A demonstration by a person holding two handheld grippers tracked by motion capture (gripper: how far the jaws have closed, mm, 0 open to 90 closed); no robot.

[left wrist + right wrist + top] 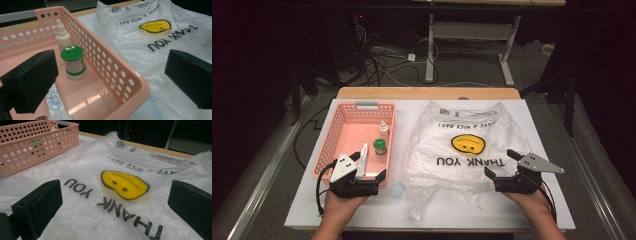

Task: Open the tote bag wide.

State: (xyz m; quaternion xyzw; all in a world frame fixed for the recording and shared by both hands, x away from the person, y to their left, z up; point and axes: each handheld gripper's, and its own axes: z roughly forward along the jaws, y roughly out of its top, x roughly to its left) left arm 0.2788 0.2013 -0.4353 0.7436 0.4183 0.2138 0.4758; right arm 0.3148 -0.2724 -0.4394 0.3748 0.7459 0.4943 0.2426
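On the white table (542, 135), the pink basket (343, 129) takes up the 9 o'clock side and a clear plastic bag (432, 145) is spread flat from the middle over toward 3 o'clock. The bag has a yellow smiley face (468, 144) and "THANK YOU" printed on it, upside down from the person's seat, and its near edge trails off toward 6 o'clock.

Inside the basket, from the left gripper view, there's a little jar with a green lid (73, 62) standing upright close to the right-hand wall, and a small white dropper bottle (62, 36) upright just behind it, toward the far wall. A flat white tube or packet (53, 101) lies on the basket floor nearer the front; can't really read what it is.

The left gripper (362, 172) is sitting at the basket's near edge, around 7 o'clock on the table, jaws spread wide with nothing between them. One jaw is over the basket floor and the other is out over the bag side.

The right gripper (502, 165) is down at about 4 o'clock, over the bag's near right part, jaws also wide apart and empty, the smiley face straight ahead of them.
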